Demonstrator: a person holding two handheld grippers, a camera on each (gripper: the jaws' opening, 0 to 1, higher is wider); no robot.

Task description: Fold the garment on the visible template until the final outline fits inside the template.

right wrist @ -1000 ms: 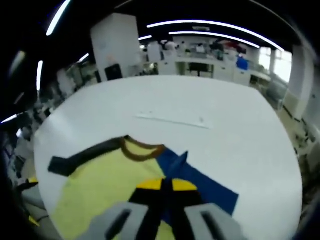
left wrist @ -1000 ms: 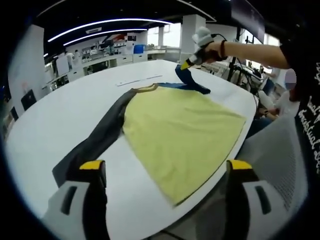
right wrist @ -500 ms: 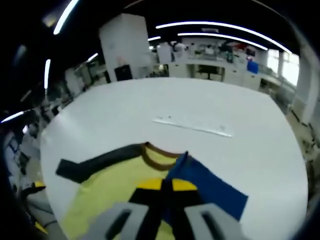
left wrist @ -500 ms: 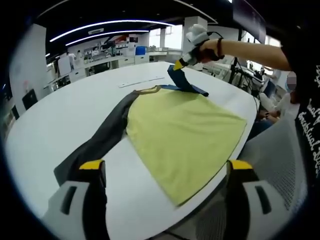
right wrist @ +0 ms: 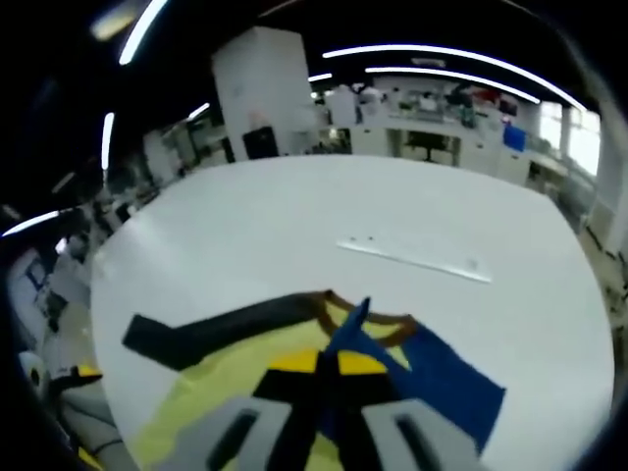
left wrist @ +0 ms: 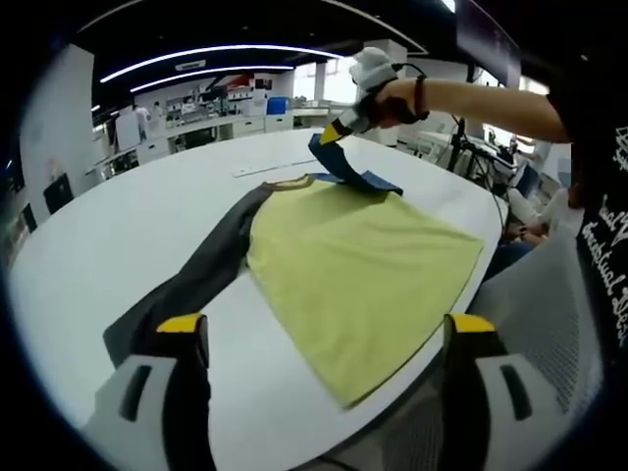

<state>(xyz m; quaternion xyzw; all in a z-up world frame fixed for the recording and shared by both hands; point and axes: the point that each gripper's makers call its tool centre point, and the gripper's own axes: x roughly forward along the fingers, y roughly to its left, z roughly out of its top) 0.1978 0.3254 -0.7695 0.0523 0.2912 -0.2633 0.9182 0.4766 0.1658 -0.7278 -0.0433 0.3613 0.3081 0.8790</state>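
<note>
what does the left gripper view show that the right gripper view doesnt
Left gripper view alone: the yellow shirt's bottom hem reaching the table edge, a person's bare forearm holding the right gripper, and the left gripper with jaws apart on nothing.

Right gripper view alone: the right gripper's jaws shut on the blue sleeve, seen close.

Both: the yellow long-sleeved shirt, its dark grey sleeve, the white round table and a thin white strip.
</note>
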